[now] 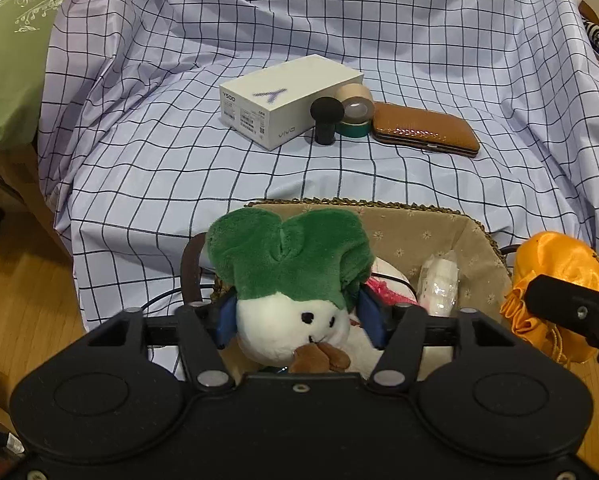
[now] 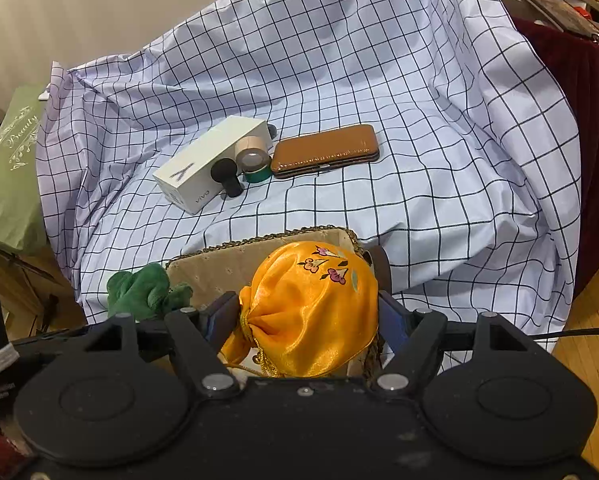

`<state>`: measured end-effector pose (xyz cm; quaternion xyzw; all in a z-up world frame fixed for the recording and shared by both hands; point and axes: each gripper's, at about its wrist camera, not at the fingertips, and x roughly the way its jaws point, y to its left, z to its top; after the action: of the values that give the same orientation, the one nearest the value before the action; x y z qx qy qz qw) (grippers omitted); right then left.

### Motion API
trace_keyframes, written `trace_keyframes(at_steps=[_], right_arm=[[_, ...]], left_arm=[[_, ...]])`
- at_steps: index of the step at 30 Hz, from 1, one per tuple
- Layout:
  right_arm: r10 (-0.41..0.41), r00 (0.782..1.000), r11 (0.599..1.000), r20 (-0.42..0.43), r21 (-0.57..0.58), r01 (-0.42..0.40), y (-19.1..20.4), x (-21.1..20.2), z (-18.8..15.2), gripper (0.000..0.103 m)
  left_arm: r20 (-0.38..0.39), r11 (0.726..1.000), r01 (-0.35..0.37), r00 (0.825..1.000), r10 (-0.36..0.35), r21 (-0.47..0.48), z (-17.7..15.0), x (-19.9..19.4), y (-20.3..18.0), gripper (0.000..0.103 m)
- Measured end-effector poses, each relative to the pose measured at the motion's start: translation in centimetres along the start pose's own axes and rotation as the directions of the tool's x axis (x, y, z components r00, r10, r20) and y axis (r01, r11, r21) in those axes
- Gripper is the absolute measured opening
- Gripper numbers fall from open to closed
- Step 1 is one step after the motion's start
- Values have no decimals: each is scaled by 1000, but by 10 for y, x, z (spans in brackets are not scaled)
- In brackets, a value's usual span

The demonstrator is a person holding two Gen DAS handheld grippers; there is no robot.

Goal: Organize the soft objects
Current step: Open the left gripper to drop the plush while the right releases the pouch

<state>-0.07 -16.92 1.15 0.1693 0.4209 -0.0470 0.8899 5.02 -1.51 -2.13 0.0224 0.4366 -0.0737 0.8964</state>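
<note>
Black grippers, blue fingers, silver screws.

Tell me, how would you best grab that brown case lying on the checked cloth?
Grip the brown case across its short width, near the middle, coming straight down from above. It lies flat, long and thin, so only the narrow way is likely to fit between the fingers. Its right end and both long edges look free; the tape rolls crowd its left end, so stay away from there.

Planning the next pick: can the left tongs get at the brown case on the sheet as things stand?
Probably not yet. The left tongs are shut on the plush radish above the basket. The brown case lies uncovered beyond it, with tape rolls at its left end.
</note>
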Motion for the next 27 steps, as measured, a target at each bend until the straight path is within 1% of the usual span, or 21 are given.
trace_keyframes(at_steps=[2,3,4,6,18,24,27], right_arm=[[-1,1000,1000,-4,3,1,0,1,0,73],[-2,1000,1000,-6,3,2,0,2,0,73],[-2,1000,1000,-7,3,2,0,2,0,73],[-2,1000,1000,-10,2,2,0,3,-1,73],[-3,1000,1000,-8,-14,2,6,7,-1,75],[4,1000,1000,24,-20,-3,7,1,0,74],[-8,999,1000,32,-30,9,9,0,0,74]], left_arm=[[17,1000,-11,1000,12,-3,0,-3,0,64],[25,1000,-17,1000,17,-2,0,-5,0,66],[32,1000,-22,999,22,-2,0,-6,0,70],[41,1000,-30,999,30,-5,-1,-8,0,72],[43,998,-56,997,56,-8,-9,-11,3,73],[46,998,-56,997,57,-17,-10,-13,6,74],[41,998,-54,998,54,-15,-11,-13,5,74]])
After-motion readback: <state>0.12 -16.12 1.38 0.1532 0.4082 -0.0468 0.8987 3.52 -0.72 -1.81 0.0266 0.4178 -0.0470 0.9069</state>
